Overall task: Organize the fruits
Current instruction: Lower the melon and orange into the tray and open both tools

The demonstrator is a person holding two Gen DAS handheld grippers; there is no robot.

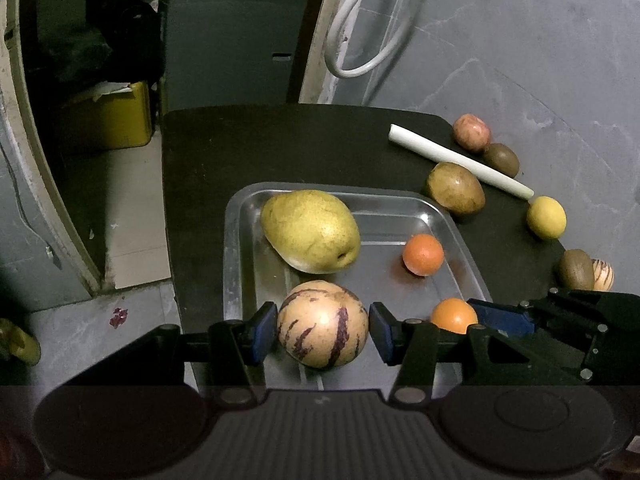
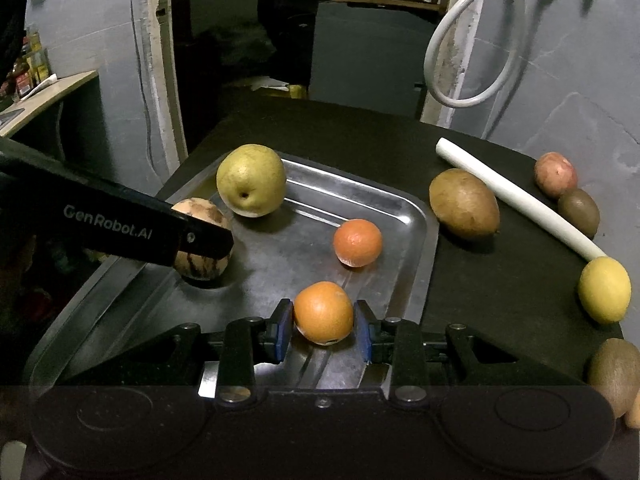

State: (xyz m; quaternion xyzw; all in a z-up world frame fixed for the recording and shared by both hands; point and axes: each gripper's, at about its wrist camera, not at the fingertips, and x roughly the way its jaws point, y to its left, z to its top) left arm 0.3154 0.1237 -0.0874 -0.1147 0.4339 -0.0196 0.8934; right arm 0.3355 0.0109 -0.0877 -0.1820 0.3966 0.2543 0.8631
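Left hand-held gripper (image 1: 323,328): jaws apart, pads flanking a striped melon (image 1: 322,324), small gaps either side; melon cream with purple streaks, resting in the steel tray (image 1: 234,248). Right hand-held gripper (image 2: 323,330): pads closed against an orange (image 2: 323,313) at the tray's near edge. Also in tray: pear (image 1: 310,230), yellow-green, at far left corner; second orange (image 1: 423,254) mid-right. Dark counter (image 1: 280,148) right edge carries mango (image 1: 455,188), lemon (image 1: 546,217), kiwis, white tube (image 1: 460,161). Grey wall behind, white hose (image 1: 360,40) hanging.
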